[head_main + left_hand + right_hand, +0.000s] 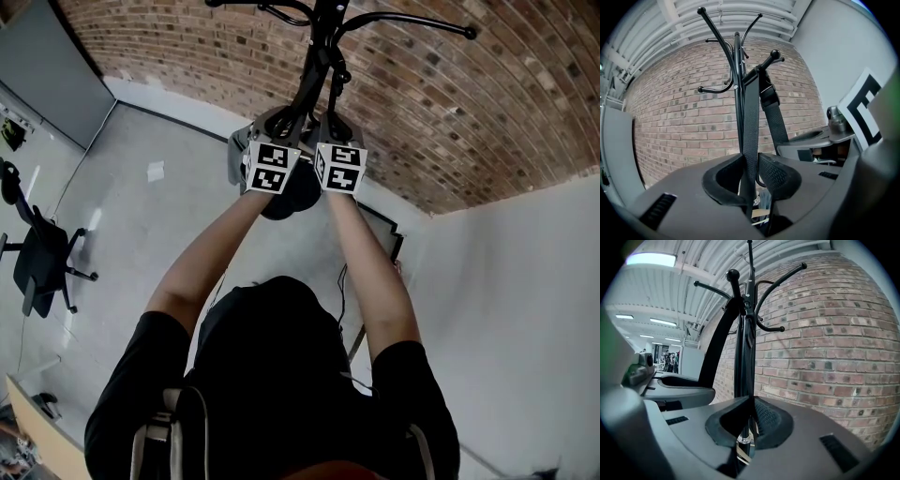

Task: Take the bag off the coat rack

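A black coat rack [319, 37] stands against the brick wall, its curved hooks spread at the top. The bag's black webbing strap [751, 108] hangs from a knobbed hook [774, 55] and runs down along the pole. My left gripper [751, 176] is shut on one run of this strap. My right gripper [751, 420] is shut on the strap [717, 341] where it shows edge-on under another knob [732, 274]. In the head view both grippers [272, 141] [336, 141] sit side by side at the pole, arms raised. A dark rounded shape [286, 199] lies below them; bag or rack base, I cannot tell.
A brick wall [469, 112] runs behind the rack and meets a white wall [525, 309] at the right. A black office chair [42, 258] stands at the left on the grey floor, with a sheet of paper [156, 171] beyond it. A dark frame [386, 234] leans near the corner.
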Tool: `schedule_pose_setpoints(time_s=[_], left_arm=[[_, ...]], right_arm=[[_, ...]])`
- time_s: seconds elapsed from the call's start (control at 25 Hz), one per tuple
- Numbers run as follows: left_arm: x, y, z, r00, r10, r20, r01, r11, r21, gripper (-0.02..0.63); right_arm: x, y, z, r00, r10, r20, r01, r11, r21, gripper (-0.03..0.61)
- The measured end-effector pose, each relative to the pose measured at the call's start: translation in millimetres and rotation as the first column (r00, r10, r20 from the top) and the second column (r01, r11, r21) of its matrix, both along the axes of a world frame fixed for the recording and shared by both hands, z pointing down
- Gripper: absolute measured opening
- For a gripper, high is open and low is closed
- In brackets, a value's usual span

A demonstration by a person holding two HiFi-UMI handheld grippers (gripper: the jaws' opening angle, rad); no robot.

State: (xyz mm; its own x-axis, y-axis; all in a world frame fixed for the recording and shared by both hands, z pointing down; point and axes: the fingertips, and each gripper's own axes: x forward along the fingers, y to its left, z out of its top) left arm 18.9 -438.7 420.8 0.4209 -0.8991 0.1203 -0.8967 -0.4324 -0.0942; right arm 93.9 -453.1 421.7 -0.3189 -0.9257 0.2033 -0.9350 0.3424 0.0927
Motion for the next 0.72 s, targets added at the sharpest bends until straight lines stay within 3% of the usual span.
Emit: schedule_pose_setpoints(time_s=[0.12, 0.52, 0.72], left_arm=[[-5, 3, -1, 0.999, -0.027, -0.025, 0.027, 1.000, 0.011, 0.027], [-13, 10, -6, 0.995, -0.066, -0.069, 0.067, 0.998, 0.006, 0.023], [-2, 22, -23, 0.990, -0.036, -0.138, 0.038, 0.999, 0.013, 0.023]], right_arm=[[2, 1, 0, 1.000, 0.004, -0.011, -0.004, 1.000, 0.000, 0.023], [23, 5, -14, 0.998, 0.062, 0.031, -0.062, 0.998, 0.022, 0.021], [33, 14, -40, 0.989, 0.110, 0.099, -0.121, 0.986, 0.113, 0.021]])
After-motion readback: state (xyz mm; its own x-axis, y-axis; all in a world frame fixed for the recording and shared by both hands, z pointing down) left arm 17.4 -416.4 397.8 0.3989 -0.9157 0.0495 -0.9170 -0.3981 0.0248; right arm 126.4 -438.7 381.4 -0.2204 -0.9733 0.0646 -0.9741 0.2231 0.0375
